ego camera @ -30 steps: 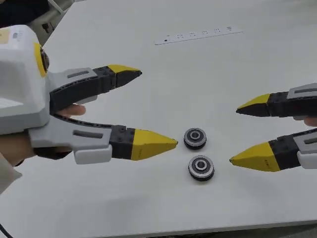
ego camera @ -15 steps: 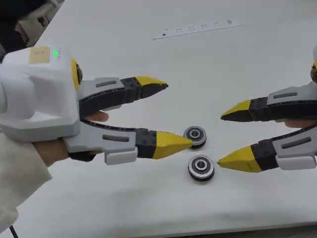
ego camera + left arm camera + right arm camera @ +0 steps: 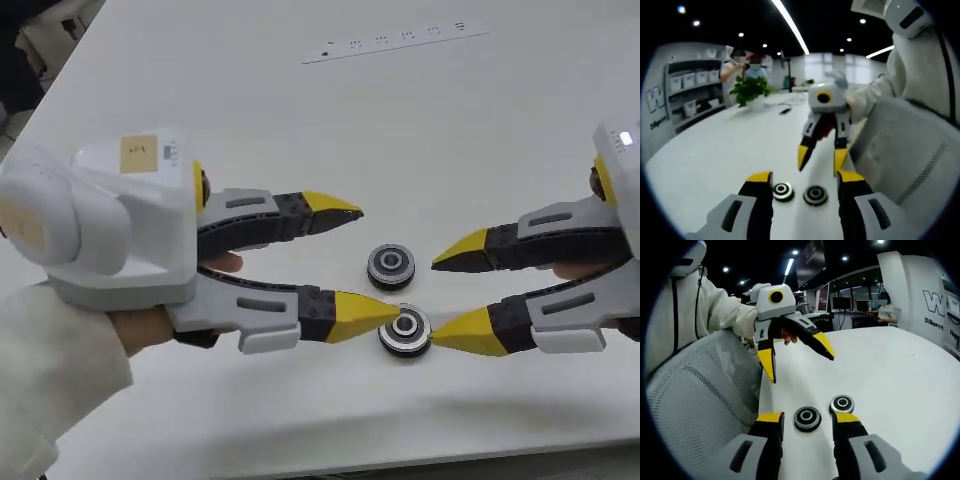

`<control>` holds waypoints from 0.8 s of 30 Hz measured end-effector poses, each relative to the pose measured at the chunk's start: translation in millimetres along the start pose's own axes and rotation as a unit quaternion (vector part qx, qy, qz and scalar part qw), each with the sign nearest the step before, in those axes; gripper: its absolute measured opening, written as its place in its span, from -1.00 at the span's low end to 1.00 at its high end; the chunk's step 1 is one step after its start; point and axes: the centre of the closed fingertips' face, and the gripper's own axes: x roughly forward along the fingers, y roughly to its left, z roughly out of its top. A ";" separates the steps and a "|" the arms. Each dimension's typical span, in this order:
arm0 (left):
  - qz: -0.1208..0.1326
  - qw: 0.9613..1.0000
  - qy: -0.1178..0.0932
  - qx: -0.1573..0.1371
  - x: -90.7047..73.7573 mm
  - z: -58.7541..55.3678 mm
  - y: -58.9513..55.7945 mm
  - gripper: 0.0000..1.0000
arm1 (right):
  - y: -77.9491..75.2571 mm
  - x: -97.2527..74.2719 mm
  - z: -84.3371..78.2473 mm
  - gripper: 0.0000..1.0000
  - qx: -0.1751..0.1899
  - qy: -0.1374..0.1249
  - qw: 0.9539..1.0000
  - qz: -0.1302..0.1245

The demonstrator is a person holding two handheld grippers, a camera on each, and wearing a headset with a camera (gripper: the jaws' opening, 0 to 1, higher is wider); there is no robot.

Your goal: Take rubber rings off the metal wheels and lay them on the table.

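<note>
Approach step: our left gripper [image 3: 379, 262] and right gripper [image 3: 434, 300], fingers spread, flank near wheel [image 3: 404, 330]; far wheel [image 3: 391, 265] just behind. Next we pinch rim, peel ring [image 3: 405, 352].

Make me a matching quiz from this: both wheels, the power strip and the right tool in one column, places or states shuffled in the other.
1. nearer wheel
2. farther wheel
3. power strip
4. right tool

A. open, jaws apart
B. white, far across the table
C. a yellow tip close on each side
D. just left of the right tool's upper tip, head view

Pairs: 1-C, 2-D, 3-B, 4-A
</note>
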 end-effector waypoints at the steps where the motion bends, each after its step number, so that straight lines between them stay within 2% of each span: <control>1: -0.002 1.000 0.001 0.002 1.1 -1.8 -0.4 0.04 | -0.5 0.6 -1.3 -0.30 0.000 0.001 1.000 0.000; 7: -0.012 1.000 0.008 0.005 8.6 -11.4 -2.1 -0.11 | 0.3 5.7 -11.6 -0.39 0.001 0.011 1.000 0.005; 11: -0.018 1.000 0.017 -0.002 15.0 -21.1 -4.6 -0.11 | 0.0 10.0 -21.7 -0.42 -0.001 0.026 1.000 0.005; 14: -0.023 0.999 0.022 0.001 18.1 -27.3 -7.4 -0.23 | 2.0 12.1 -24.5 -0.47 0.004 0.028 1.000 0.010; 17: -0.031 0.999 0.022 -0.011 23.2 -32.2 -12.4 -0.24 | 1.8 14.9 -29.0 -0.46 0.007 0.037 0.999 0.012; 20: -0.035 0.999 0.027 -0.001 26.9 -36.9 -17.1 -0.31 | 0.9 16.0 -30.7 -0.49 0.004 0.039 0.999 0.011; 24: -0.039 0.999 0.029 -0.007 30.7 -40.2 -19.1 -0.38 | -0.3 17.6 -32.1 -0.48 0.004 0.040 0.999 0.010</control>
